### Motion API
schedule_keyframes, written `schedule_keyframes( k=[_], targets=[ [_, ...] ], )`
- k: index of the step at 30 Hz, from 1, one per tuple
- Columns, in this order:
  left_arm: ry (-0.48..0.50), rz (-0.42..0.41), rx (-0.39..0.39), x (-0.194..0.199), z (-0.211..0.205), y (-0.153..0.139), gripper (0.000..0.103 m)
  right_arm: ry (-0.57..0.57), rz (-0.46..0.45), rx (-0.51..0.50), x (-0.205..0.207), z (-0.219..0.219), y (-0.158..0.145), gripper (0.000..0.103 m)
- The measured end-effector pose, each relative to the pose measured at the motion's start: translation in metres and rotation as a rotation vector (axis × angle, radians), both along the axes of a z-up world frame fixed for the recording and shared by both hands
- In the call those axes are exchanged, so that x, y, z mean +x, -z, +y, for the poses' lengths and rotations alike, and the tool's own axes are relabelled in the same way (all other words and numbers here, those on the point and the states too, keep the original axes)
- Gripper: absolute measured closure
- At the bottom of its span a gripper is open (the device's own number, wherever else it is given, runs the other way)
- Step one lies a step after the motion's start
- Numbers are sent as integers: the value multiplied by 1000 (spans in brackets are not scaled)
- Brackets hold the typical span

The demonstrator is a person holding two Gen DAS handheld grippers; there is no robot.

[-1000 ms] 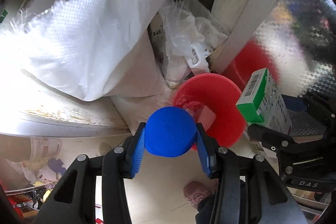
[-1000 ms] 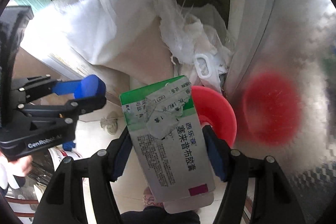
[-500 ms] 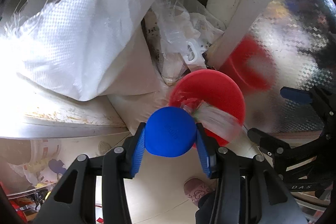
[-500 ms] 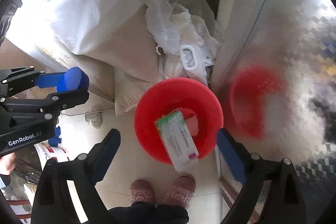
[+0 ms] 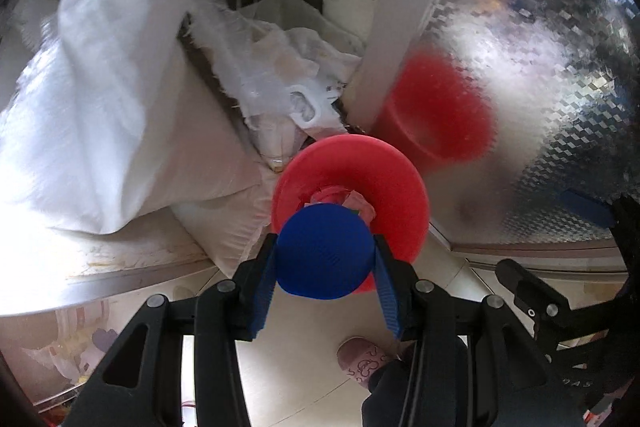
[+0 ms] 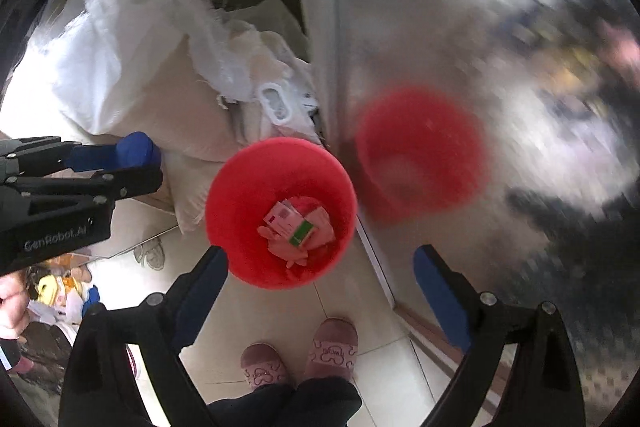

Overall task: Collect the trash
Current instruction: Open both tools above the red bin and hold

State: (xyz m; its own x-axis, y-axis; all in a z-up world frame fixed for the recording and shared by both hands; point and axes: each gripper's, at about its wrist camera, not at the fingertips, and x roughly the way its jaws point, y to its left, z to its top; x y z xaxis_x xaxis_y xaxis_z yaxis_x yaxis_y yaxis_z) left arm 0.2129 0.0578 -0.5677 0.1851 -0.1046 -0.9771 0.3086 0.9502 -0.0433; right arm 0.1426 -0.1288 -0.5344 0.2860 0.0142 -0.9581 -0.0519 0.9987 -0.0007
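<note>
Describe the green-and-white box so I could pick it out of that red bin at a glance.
Find the red bin standing on the tiled floor against the shiny metal panel, just ahead of the open right claw. At its bottom, among pink crumpled scraps, lies the green-and-white box. It is the only flat, straight-edged piece there, white with a green end.

Bin (image 5: pixel 400 183) contents — behind blue ball (image 5: pixel 324 251)

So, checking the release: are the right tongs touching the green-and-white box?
Apart. Right wrist view: right tongs open, box lying inside the red bin.
</note>
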Motion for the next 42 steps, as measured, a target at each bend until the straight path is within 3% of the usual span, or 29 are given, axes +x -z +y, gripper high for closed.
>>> schedule_keyframes(
  k=[7, 15, 17, 21, 27, 34, 42],
  targets=[
    [28, 24, -15, 6, -12, 3, 59, 14, -4, 3, 2, -5, -3, 10],
    [43, -17, -7, 7, -9, -9, 37, 14, -25, 16, 8, -2, -9, 10],
    [46, -11, -4, 5, -7, -12, 36, -1, -37, 2, 8, 0, -12, 10],
    [30, -13, 0, -4, -1, -22, 26, -11, -46, -7, 9, 4, -21, 10],
    [-19, -4, 15, -21, 11, -51, 23, -36, -85, -34, 3, 14, -54, 10],
    [-106, 1, 11, -47, 35, -117, 23, -81, -102, -1, -13, 32, -112, 10],
    [-175, -42, 17, -83, 55, -221, 23, -81, -127, 3, -40, 49, -203, 10]
  ],
)
